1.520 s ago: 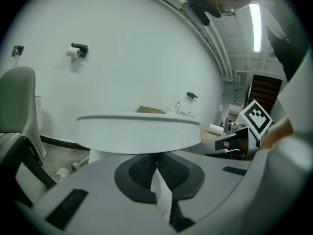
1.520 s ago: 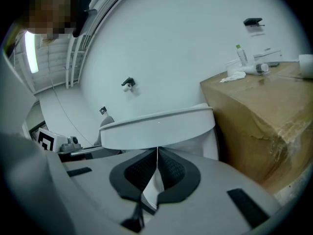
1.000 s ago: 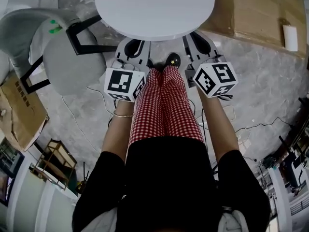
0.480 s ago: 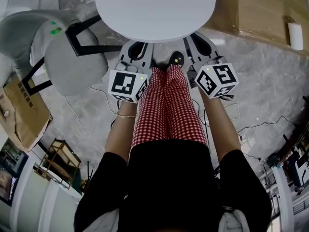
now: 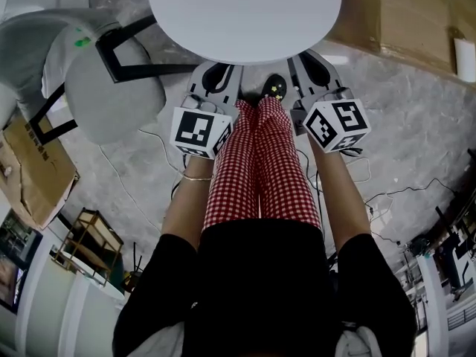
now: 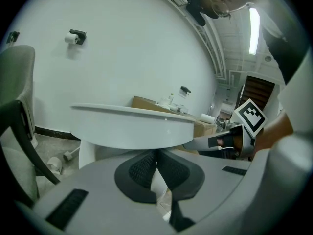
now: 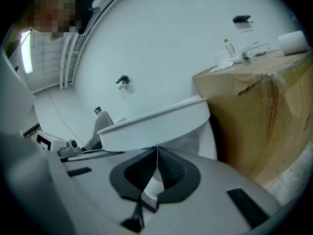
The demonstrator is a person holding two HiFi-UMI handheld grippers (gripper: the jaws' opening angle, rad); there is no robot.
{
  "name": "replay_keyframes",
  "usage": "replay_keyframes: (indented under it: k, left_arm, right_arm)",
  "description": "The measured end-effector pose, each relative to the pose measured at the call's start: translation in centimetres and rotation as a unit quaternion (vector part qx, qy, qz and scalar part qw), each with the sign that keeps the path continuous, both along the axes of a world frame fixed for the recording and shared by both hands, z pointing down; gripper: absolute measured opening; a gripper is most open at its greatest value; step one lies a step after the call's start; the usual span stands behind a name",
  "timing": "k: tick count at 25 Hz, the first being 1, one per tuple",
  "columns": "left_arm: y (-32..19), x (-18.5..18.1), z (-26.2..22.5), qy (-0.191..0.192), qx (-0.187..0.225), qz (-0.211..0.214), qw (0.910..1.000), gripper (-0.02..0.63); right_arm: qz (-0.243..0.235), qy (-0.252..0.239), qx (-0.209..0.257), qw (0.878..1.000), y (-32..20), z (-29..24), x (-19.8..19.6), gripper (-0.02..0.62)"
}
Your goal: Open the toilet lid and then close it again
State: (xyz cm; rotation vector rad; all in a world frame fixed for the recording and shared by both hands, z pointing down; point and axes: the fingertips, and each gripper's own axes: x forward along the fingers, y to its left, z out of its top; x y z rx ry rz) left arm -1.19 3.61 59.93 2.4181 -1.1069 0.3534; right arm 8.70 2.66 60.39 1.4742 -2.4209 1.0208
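A grey chair is seen at the far left. The left claw is held with its jaws pressed together on nothing, just beneath the front rim of the toilet lid, which lies down flat. The right claw is held likewise, jaws together and empty, beneath the same rim. A cardboard box is seen at the right.

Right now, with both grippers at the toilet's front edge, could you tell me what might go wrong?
1. The left gripper and right gripper are both shut, tips at the front rim of the toilet lid, gripping nothing; pushed up like that, the lid could slide off and slam.
2. Loose cables lie on the floor near the person's legs, a possible trip hazard.
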Motion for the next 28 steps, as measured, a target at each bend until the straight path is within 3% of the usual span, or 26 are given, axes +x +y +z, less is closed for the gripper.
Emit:
replay_keyframes:
  k: [28]
  left_arm:
    - [2.0,-0.3,4.5,-0.002,-0.026,0.021,0.9994,0.003]
  right_arm:
    - [0.018,0.004,-0.025,1.000,2.0,4.1,-0.6,0.021]
